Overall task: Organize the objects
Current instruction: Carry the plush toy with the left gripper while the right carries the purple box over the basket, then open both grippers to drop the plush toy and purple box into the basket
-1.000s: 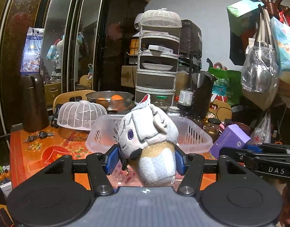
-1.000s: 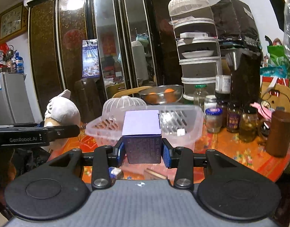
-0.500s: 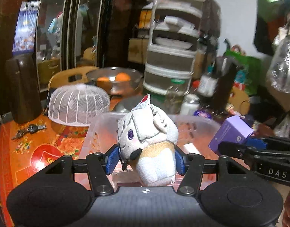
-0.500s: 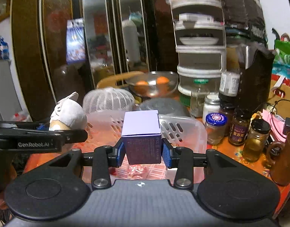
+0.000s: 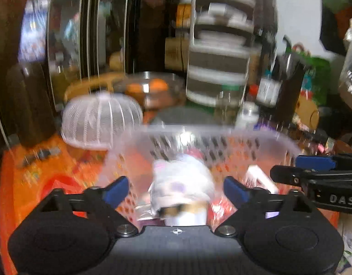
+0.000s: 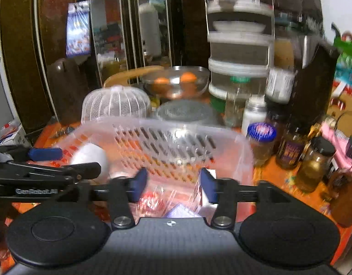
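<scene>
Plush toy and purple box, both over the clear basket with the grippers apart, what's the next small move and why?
Probably lift both grippers straight back out. The left gripper and right gripper are opening, pads clear of the plush toy and purple box, which sit loose inside the basket.

Blurred and partly hidden

Plush toy (image 5: 181, 183) smeared by motion, lower part hidden; purple box (image 6: 180, 211) barely showed at six o'clock.

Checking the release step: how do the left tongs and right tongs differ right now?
The left tongs stand wider than the right tongs. The plush toy sits untouched between the left tongs; the purple box lies low beneath the right tongs. Both are opening over the clear basket.
</scene>
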Tool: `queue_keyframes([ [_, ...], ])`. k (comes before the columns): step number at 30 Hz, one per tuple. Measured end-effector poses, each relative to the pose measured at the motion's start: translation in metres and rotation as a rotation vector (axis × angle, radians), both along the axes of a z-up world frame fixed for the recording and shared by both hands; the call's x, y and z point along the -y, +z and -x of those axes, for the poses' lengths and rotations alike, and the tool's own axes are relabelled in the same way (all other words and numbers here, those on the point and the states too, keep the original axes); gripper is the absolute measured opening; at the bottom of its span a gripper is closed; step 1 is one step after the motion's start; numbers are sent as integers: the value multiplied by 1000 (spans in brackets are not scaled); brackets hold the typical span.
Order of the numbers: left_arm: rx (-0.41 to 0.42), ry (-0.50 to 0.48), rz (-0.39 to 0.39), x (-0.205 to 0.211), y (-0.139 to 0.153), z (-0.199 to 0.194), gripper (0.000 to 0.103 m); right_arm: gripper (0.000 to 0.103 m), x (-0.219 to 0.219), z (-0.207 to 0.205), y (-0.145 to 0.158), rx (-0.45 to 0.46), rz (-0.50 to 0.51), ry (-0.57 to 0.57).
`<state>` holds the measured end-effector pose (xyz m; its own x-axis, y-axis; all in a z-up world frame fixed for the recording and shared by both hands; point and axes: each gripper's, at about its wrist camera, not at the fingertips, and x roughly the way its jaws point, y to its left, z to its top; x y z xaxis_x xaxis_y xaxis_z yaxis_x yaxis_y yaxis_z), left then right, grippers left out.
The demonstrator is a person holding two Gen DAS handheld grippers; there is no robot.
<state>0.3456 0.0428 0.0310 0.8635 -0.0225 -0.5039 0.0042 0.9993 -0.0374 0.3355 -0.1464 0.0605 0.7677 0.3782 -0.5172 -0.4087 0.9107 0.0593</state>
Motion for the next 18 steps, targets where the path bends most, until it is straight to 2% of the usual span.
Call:
queue_keyframes([
  [1,31,2,-1,-1,6,9,99,77,4,9,6,40,-17,-4],
  [3,124,2,14,-3,19,41,100,101,17,33,17,113,-73,-8],
  [5,203,-18,44,-7,20,79,103,103,35,64,23,177,-138,-1],
  [7,222,-29,51,-8,9,106,103,103,51,90,20,189,-185,11],
  [10,125,-23,29,-6,-27,117,103,103,69,119,-7,147,-217,33],
  [13,-18,10,-20,0,-66,96,103,103,80,136,-47,67,-248,-1],
  [15,-90,23,-10,0,-85,81,103,103,85,148,-70,29,-271,-11],
  [18,-119,32,5,4,-97,71,103,103,95,165,-93,12,-295,-37],
])
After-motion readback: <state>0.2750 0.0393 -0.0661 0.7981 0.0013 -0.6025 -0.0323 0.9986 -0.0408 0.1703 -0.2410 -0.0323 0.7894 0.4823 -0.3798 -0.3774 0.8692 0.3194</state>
